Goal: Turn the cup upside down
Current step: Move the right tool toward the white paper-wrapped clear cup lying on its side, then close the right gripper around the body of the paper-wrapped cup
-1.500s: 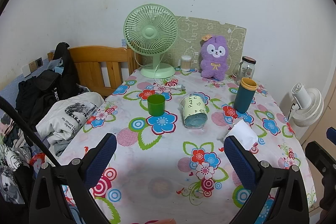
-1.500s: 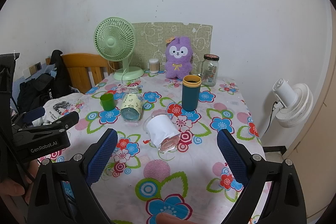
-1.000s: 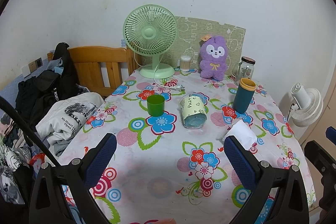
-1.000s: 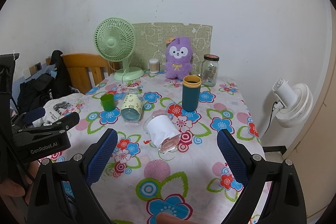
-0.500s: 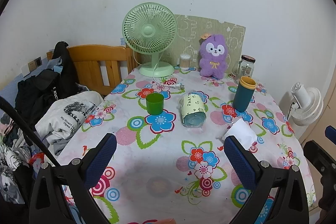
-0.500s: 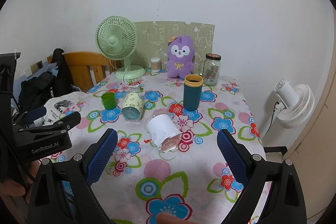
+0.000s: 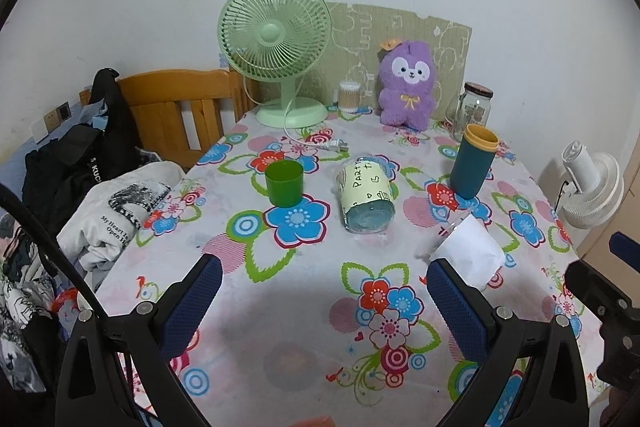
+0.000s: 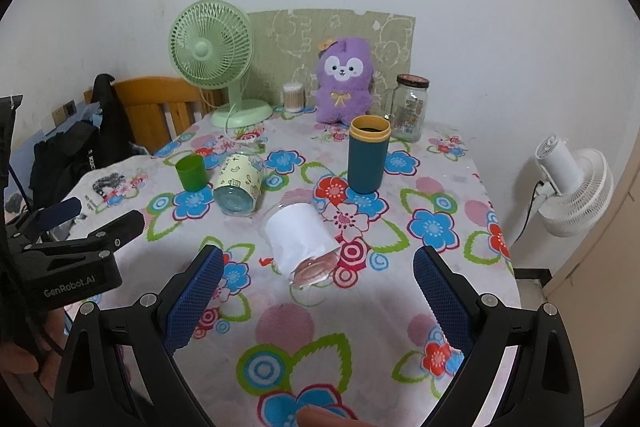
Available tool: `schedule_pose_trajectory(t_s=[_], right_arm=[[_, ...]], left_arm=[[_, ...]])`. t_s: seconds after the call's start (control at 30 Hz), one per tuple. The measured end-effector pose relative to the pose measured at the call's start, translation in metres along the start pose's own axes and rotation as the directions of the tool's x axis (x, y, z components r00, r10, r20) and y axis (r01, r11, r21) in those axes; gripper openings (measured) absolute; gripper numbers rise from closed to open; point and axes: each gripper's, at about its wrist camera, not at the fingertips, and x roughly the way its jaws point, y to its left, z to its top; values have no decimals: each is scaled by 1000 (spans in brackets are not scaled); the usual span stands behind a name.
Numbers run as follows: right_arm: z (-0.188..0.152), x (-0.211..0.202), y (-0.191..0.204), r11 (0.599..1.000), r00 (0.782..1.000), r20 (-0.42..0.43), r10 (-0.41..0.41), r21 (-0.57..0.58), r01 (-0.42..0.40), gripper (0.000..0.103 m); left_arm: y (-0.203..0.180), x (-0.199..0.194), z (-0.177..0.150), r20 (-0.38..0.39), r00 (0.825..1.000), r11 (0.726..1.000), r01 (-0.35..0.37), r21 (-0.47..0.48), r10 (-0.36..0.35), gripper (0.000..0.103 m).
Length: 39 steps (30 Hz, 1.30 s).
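A small green cup (image 7: 284,182) (image 8: 191,172) stands upright on the flowered tablecloth. A teal cup with a yellow rim (image 7: 473,160) (image 8: 367,153) stands upright further right. A pale printed glass (image 7: 367,201) (image 8: 239,183) lies on its side. A clear cup with a white sleeve (image 8: 302,241) (image 7: 469,252) lies on its side between my right gripper's fingers, some way ahead. My left gripper (image 7: 324,293) is open and empty above the near table. My right gripper (image 8: 318,285) is open and empty.
A green desk fan (image 7: 276,39), a cotton-swab pot (image 7: 348,96), a purple plush (image 7: 408,83) and a glass jar (image 7: 474,111) stand at the back. A wooden chair (image 7: 168,111) with clothes is at left. A white fan (image 8: 574,183) stands right of the table.
Both views have edged slightly forward and down toward the table. The cups have not moved and both grippers stay open.
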Motion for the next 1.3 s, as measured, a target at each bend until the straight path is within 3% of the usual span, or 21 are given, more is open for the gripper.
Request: schedule_pose_trajectory(t_s=[0.2,0.5,0.77,0.93,0.97,1.03,1.07,1.3], right_arm=[[9,50,-15,1000,995,-92,26,-5,-26,97],[9,115,-22,994,967,-232,103,0,-106,97],[9,154,-18,983,932,-315,179,11,-185,97],[7,164,-7,978,922,-336,190,-20,-209,96],[7,166,-5,976,921,-336,197,-24,-217,93],[6,168,-3,974,919,-339,200,-34,-224,74],[6,168,-2,974,920,-338,198,-38,-224,70],[3,138,-1,981,944,-289,157,-64,-182,66]], left_arm=[[-9,36,5,-50,999,1000,-6,5,6,103],[-17,84,6,-118,992,999,-31,21,33,103],[-23,117,5,-163,985,998,-58,35,63,103],[-21,127,4,-181,981,997,-68,32,72,103],[-21,128,5,-182,981,997,-67,30,72,103],[-20,128,5,-183,980,997,-69,30,73,103],[-20,128,5,-182,980,997,-70,31,74,103],[-17,117,5,-167,983,997,-67,34,72,103]])
